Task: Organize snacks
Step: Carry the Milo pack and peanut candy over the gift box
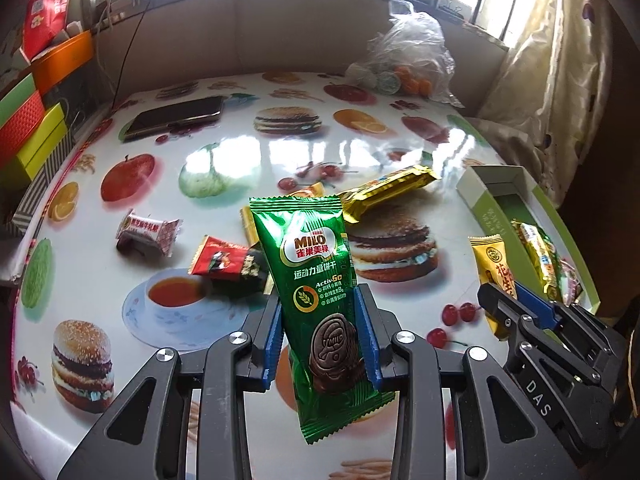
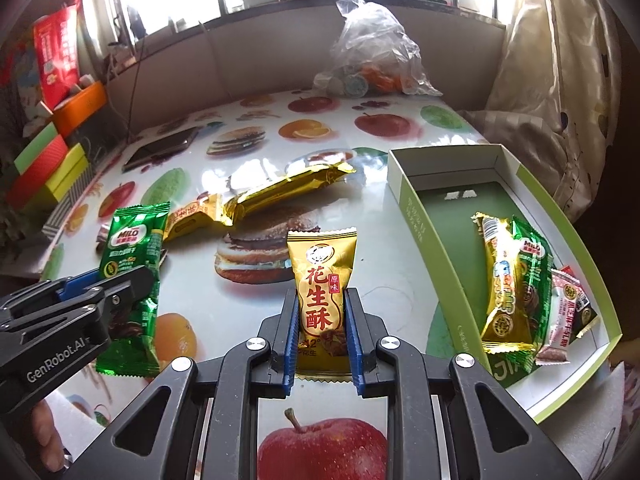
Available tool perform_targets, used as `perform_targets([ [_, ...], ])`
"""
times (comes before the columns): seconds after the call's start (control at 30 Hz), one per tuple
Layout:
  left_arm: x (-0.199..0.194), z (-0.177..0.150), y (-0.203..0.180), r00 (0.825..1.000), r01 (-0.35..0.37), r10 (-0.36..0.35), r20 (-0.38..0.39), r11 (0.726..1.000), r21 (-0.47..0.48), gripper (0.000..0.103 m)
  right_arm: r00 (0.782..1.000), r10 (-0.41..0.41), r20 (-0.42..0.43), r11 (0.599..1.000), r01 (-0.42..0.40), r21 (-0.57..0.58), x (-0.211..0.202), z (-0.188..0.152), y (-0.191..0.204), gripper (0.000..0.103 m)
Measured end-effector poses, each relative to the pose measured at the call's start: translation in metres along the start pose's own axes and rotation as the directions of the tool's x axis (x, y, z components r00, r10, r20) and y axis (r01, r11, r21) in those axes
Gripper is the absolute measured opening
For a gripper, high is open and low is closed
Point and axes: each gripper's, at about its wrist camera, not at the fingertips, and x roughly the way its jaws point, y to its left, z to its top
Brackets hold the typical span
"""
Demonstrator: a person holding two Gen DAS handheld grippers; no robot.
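Note:
My left gripper (image 1: 318, 300) is shut on a green Milo biscuit packet (image 1: 316, 280), held upright above the table; the same pair shows at the left of the right wrist view as left gripper (image 2: 120, 280) and Milo packet (image 2: 130, 264). My right gripper (image 2: 322, 300) is shut on a gold peanut-crisp packet (image 2: 322, 280), also lifted; in the left wrist view that gold packet (image 1: 490, 264) and the right gripper (image 1: 504, 300) appear at the right. A green-lined box (image 2: 412, 208) at the right holds a gold bar, a green Milo packet and a pink-white candy.
On the fruit-print table (image 1: 240, 152) lie a long gold bar (image 1: 384, 192), a white nougat candy (image 1: 148, 232), a red-black candy (image 1: 228, 262) and a phone (image 1: 176, 116). A plastic bag of fruit (image 1: 408, 56) sits at the back. Coloured boxes (image 1: 36, 120) stack at the left edge.

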Motion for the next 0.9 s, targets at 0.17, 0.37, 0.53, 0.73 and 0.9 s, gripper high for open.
perform_targets([
  [0.17, -0.004, 0.002, -0.009, 1.000, 0.014, -0.014, 0.006, 1.000, 0.015, 0.035, 1.000, -0.006, 0.016, 1.000, 0.006, 0.008, -0.009, 0.001, -0.005, 0.020],
  [0.37, -0.008, 0.006, -0.021, 1.000, 0.027, -0.028, 0.013, 0.999, 0.036, 0.035, 1.000, -0.012, 0.029, 1.000, 0.011, 0.028, -0.019, 0.001, -0.015, 0.020],
  [0.53, -0.010, 0.014, -0.035, 0.998, 0.061, -0.062, 0.015, 0.997, 0.056, 0.035, 0.999, -0.024, 0.040, 0.999, 0.022, 0.044, -0.024, 0.001, -0.024, 0.020],
  [0.73, -0.010, 0.024, -0.056, 0.996, 0.089, -0.091, 0.018, 0.992, 0.090, 0.035, 0.997, -0.047, 0.055, 0.997, 0.043, 0.067, -0.033, 0.002, -0.039, 0.020],
  [0.9, -0.009, 0.028, -0.073, 0.993, 0.111, -0.113, 0.015, 0.987, 0.113, 0.035, 0.996, -0.067, 0.059, 0.994, 0.062, 0.088, -0.040, 0.001, -0.054, 0.020],
])
